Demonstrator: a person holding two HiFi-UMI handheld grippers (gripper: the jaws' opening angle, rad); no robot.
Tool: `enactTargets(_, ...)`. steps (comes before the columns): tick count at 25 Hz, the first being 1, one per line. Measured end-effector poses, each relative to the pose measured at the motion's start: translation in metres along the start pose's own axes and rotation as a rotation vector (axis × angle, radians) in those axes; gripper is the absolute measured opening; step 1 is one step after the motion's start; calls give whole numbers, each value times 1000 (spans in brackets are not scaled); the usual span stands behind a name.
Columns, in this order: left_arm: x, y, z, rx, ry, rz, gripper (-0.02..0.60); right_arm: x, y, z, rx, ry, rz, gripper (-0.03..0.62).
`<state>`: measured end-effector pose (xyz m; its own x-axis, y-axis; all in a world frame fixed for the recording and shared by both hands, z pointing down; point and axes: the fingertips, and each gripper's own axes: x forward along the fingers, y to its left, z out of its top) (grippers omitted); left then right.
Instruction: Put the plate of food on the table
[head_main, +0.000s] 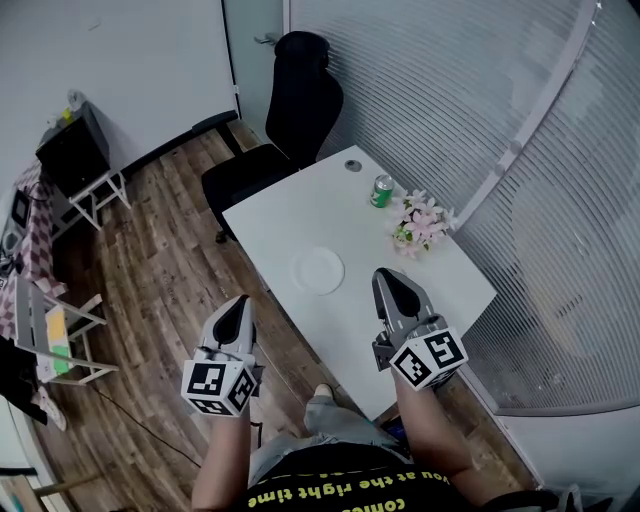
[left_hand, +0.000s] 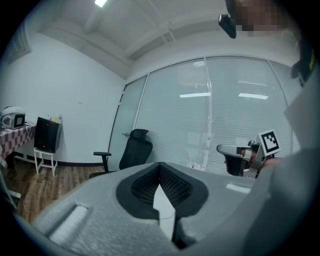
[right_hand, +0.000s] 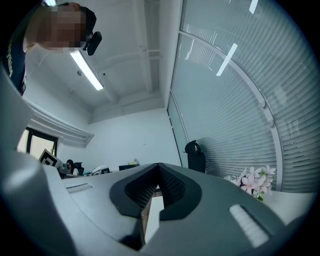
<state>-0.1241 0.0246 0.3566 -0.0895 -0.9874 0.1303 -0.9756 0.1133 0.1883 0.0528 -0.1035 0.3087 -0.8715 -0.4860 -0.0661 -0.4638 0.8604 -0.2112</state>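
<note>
The plate (head_main: 318, 270) already lies on the table (head_main: 300, 210) — likely why the left gripper (head_main: 236, 305) and right gripper (head_main: 390, 278) hover closed and empty at its near side.

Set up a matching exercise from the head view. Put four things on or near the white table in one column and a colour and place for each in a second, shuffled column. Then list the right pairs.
Things:
1. plate
2. can
3. flowers
4. office chair

Descriptions:
A. black, standing past the far end of the table
B. green, upright near the table's far end
C. white, lying flat near the middle of the table
D. pink and white, lying near the can

Pairs: 1-C, 2-B, 3-D, 4-A
</note>
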Motion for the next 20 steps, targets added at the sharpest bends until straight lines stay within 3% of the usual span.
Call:
enactTargets(10, 34, 10, -1, 1, 16, 27, 0, 18, -34, -3, 17, 14, -7, 6)
enactTargets(20, 65, 31, -3, -5, 37, -2, 0, 46, -44, -10, 17, 20, -28, 6)
